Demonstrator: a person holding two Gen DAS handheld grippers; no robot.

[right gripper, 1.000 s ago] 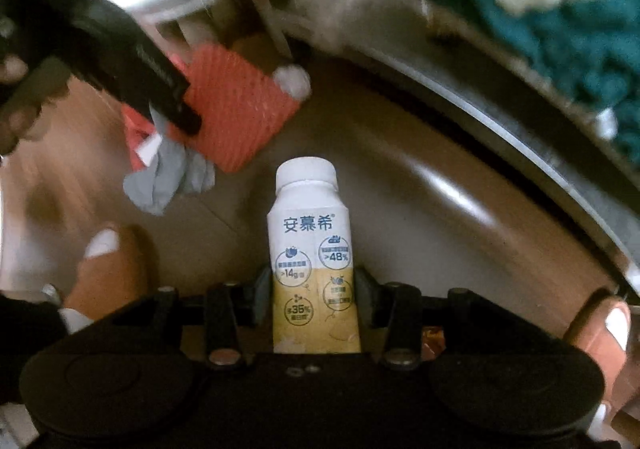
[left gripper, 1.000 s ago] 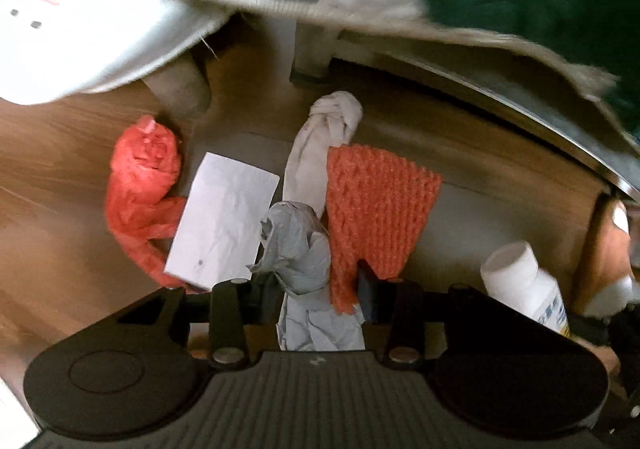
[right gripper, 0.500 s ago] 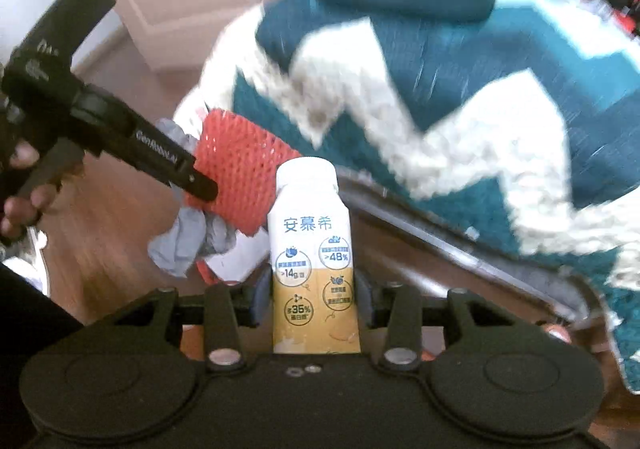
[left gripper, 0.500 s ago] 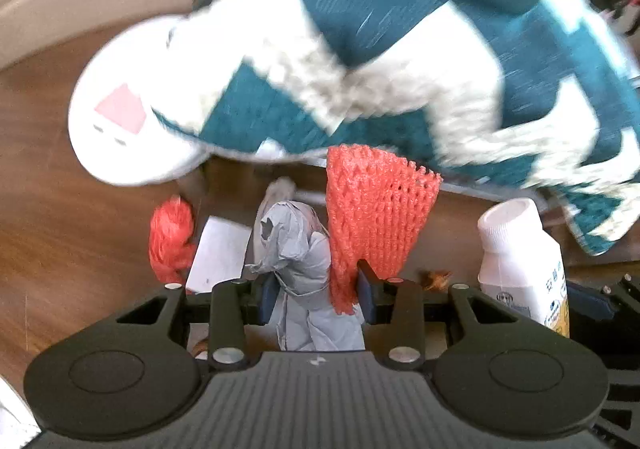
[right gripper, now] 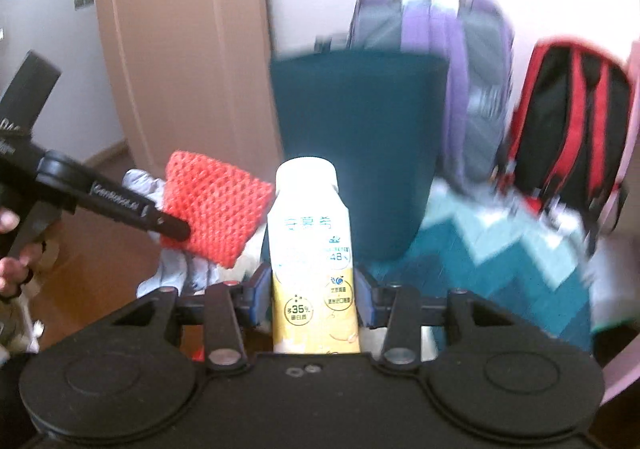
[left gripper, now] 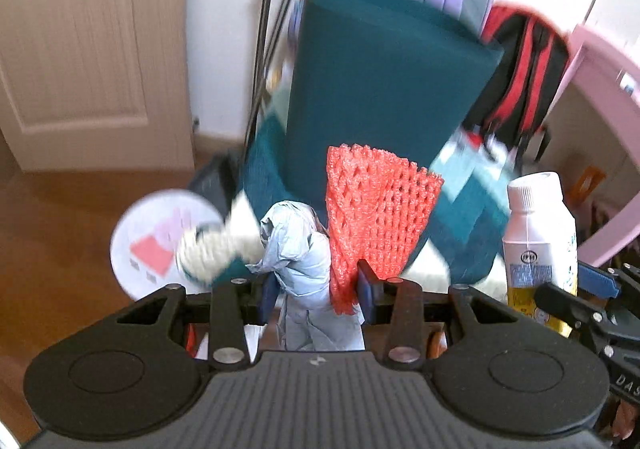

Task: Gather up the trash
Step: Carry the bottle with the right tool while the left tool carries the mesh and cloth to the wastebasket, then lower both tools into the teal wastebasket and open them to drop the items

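My left gripper [left gripper: 318, 285] is shut on a crumpled grey paper wad [left gripper: 298, 249] and an orange foam net sleeve [left gripper: 376, 205], held up in the air. It shows from the side in the right wrist view [right gripper: 176, 229], with the orange net [right gripper: 216, 205] and grey wad [right gripper: 176, 269] in it. My right gripper [right gripper: 314, 297] is shut on a white and yellow yogurt drink bottle [right gripper: 312, 249], upright. The bottle also shows at the right of the left wrist view [left gripper: 538, 233].
A teal chair back [left gripper: 384, 81] with a teal and white zigzag blanket [right gripper: 500, 269] is in front. A purple backpack [right gripper: 436, 49] and a red and black backpack [right gripper: 568, 121] are behind it. A beige door [left gripper: 92, 49] is left. A round white disc [left gripper: 160, 241] stands over the wooden floor.
Both grippers rose from under the chair near the floor to chair-back height, each keeping its load. The floor trash dropped out of view.
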